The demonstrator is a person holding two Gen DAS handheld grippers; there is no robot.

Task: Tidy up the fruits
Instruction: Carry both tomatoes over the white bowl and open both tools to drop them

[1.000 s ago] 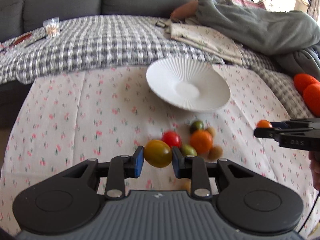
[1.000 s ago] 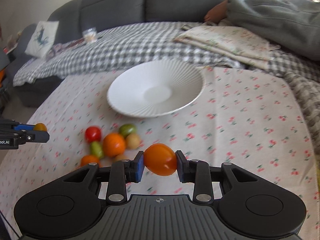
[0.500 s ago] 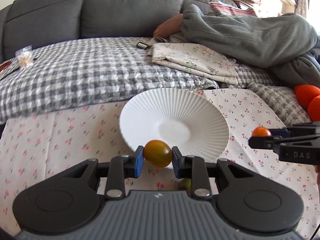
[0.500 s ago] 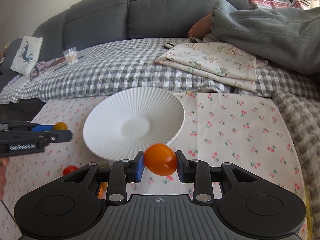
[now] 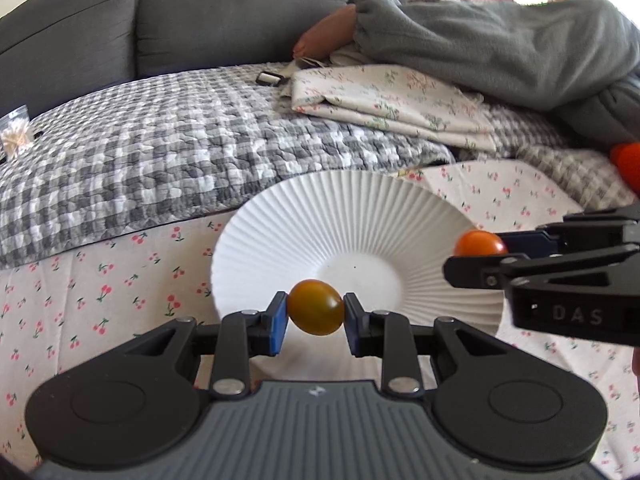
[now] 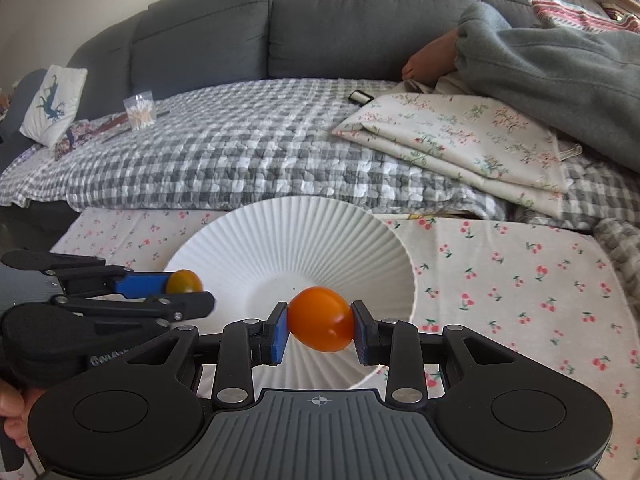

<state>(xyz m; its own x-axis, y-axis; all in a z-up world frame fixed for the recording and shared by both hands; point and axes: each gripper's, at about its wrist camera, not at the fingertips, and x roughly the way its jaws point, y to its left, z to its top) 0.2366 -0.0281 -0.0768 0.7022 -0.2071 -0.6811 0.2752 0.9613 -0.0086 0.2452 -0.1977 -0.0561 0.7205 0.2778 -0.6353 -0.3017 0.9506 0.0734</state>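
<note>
My left gripper (image 5: 315, 312) is shut on a yellow-brown tomato (image 5: 316, 307) and holds it over the near rim of a white ribbed bowl (image 5: 360, 216). My right gripper (image 6: 320, 326) is shut on an orange tomato (image 6: 321, 319) and holds it over the same bowl (image 6: 296, 232). In the left wrist view the right gripper (image 5: 476, 254) enters from the right with the orange tomato (image 5: 478, 243) above the bowl's right side. In the right wrist view the left gripper (image 6: 188, 292) comes in from the left with its tomato (image 6: 184, 281). The bowl holds no fruit.
The bowl stands on a cherry-print cloth (image 6: 520, 280). Behind it lie a grey checked quilt (image 6: 240, 152), a folded floral cloth (image 6: 460, 136), a grey blanket (image 6: 560, 80) and the grey sofa back (image 6: 320, 20). Orange fruit (image 5: 626, 160) lies at the far right.
Both grippers have moved forward with their tomatoes, from beside the pile of loose tomatoes to over the bowl. The loose tomatoes have dropped out of view.
</note>
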